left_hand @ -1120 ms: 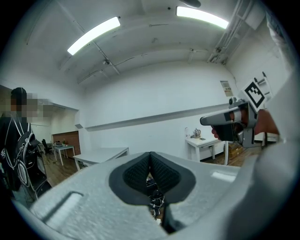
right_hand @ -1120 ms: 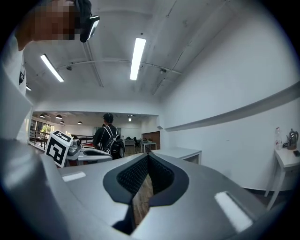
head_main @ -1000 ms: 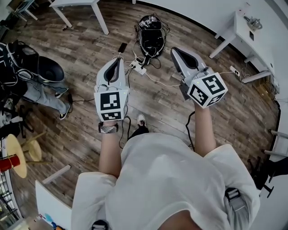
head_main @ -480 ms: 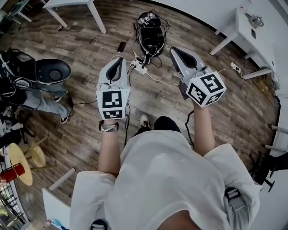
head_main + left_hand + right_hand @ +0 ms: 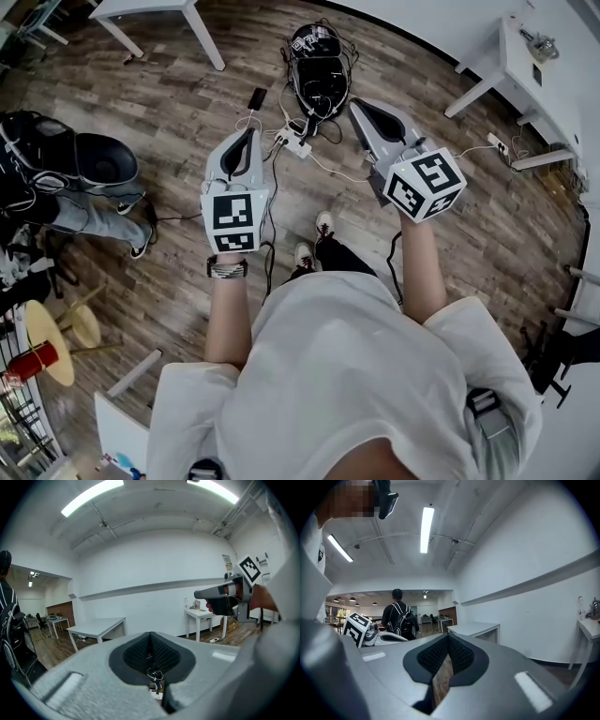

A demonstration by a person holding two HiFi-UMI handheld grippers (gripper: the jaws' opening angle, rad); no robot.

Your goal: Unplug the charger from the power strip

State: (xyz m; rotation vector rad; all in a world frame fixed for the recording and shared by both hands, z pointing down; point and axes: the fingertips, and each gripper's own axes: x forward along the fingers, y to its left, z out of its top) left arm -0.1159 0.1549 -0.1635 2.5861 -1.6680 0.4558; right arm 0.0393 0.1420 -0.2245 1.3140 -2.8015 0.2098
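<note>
A white power strip (image 5: 292,143) lies on the wood floor with white plugs and cables in it; I cannot tell which plug is the charger. In the head view my left gripper (image 5: 247,134) hangs above the floor just left of the strip, jaws together and empty. My right gripper (image 5: 359,106) is held to the strip's right, its jaws also together with nothing between them. In the left gripper view a bit of the strip and its cables (image 5: 155,687) shows through the slot under the shut pads. The right gripper view shows only floor under its pads.
A black bag (image 5: 318,73) with tangled cables lies just beyond the strip, and a dark phone (image 5: 256,97) lies to its left. A person with a backpack (image 5: 37,164) is at the far left. White tables (image 5: 159,11) stand at the back, and another (image 5: 525,56) at the right.
Both grippers have moved forward and a little down toward the power strip, still shut. The holder has stepped forward, and both shoes now show below the grippers.
</note>
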